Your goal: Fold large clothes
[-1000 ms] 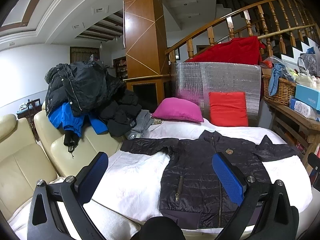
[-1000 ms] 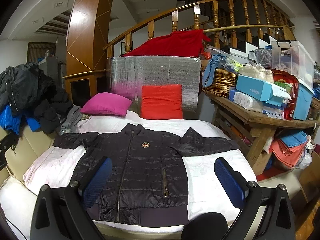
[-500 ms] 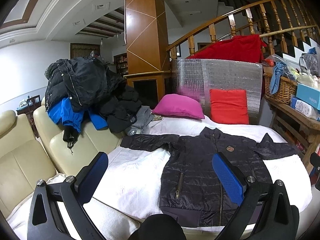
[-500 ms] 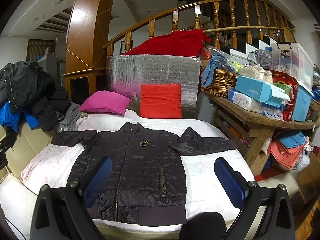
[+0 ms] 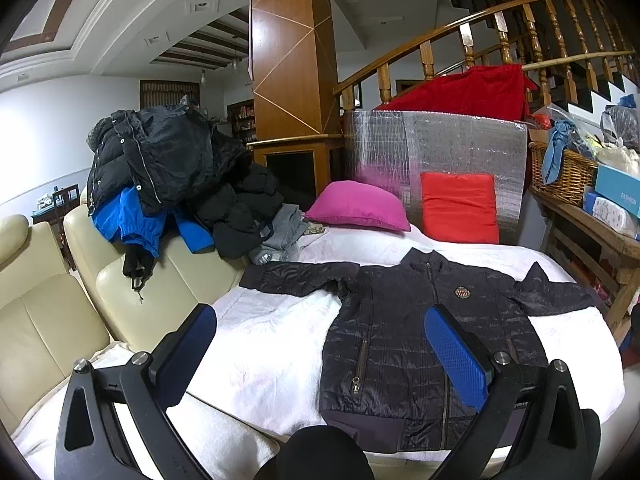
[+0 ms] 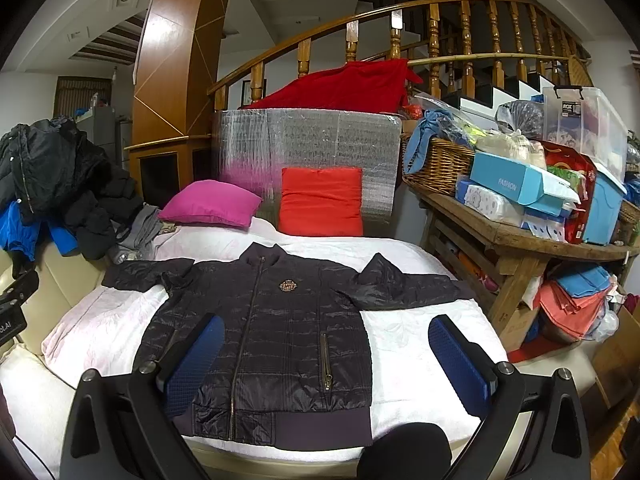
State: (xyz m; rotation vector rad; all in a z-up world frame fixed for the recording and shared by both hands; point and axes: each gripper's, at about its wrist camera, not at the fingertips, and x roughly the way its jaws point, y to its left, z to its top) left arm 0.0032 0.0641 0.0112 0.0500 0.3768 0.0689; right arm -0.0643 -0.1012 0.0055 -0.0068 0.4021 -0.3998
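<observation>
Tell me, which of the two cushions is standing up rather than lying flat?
The red cushion, propped upright against the silver foil panel. The pink cushion beside it lies flat on the white cover.

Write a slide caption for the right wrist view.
Open right hand-held gripper above a dark quilted jacket spread flat on a white-covered bed.

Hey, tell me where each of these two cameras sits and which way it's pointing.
Left wrist: rides the left claw, held over the near left of the bed, facing the black jacket and cream sofa; only its open blue fingers show.
Right wrist: rides the right claw, nearer the wooden table, facing the jacket; open fingers only.
Shared: jacket, pink cushion, red cushion.
</observation>
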